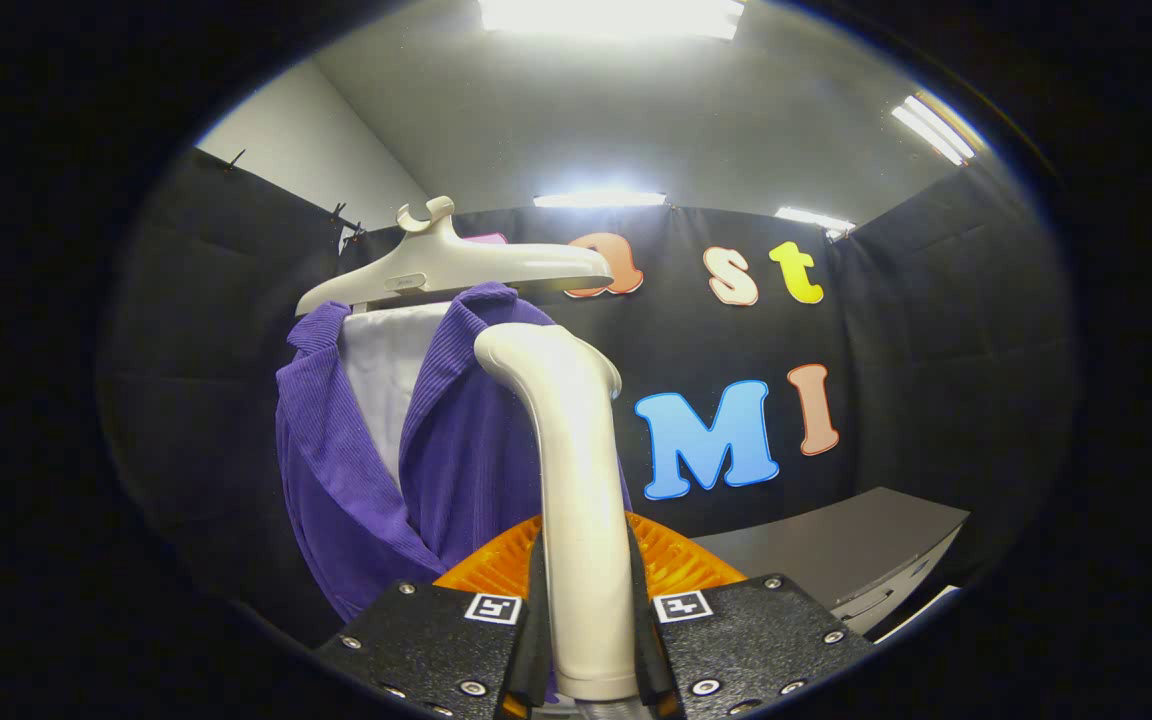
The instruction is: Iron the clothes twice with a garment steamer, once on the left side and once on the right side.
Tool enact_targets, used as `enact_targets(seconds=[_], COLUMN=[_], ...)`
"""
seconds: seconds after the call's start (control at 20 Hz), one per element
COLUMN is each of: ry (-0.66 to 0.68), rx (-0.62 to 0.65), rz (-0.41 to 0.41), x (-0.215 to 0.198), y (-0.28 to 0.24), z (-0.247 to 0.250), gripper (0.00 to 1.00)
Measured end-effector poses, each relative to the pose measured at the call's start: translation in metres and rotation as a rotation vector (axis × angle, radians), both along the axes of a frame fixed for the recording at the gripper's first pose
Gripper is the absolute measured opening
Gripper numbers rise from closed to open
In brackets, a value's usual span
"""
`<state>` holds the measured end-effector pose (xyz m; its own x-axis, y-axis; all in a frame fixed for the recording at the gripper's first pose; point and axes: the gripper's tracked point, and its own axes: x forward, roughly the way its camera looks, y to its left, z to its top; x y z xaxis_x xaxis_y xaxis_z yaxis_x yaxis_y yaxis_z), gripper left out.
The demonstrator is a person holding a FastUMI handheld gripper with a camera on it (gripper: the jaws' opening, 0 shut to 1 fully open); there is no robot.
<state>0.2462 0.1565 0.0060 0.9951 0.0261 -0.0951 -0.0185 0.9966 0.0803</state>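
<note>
My gripper (pixel 588 600) is shut on the cream handle of the garment steamer (pixel 571 450), which rises upright between the fingers and bends at its top toward the garment. Just beyond it hangs a purple corduroy shirt (pixel 356 470) with a white lining (pixel 386 380) showing at the open collar. The shirt hangs from a cream hanger (pixel 456 270) at the top. The steamer's head sits close to the shirt's right front panel; I cannot tell whether it touches the cloth.
A grey table (pixel 856 550) stands to the right, beyond the fingers, with a drawer front at its near edge. Black cloth walls close the booth on the left, back and right. Ceiling lights shine overhead.
</note>
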Motion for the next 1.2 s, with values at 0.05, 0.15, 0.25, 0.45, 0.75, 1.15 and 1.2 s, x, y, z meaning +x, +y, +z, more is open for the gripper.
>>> enact_targets(seconds=[0.05,0.15,0.25,0.45,0.75,1.15,1.2], ry=[-0.007,-0.009,-0.010,0.007,0.061,0.154,0.169], rx=[-0.020,-0.054,-0.088,-0.158,-0.225,-0.294,-0.301], rz=[-0.014,-0.029,-0.037,-0.041,-0.035,0.003,0.011], x=[0.000,-0.001,-0.005,-0.017,-0.038,-0.062,-0.068], y=[-0.001,0.001,0.003,0.005,0.002,0.001,0.001], z=[-0.002,-0.009,-0.016,-0.039,-0.082,-0.138,-0.147], gripper=[0.33,0.33,0.33,0.33,0.34,0.34,0.34])
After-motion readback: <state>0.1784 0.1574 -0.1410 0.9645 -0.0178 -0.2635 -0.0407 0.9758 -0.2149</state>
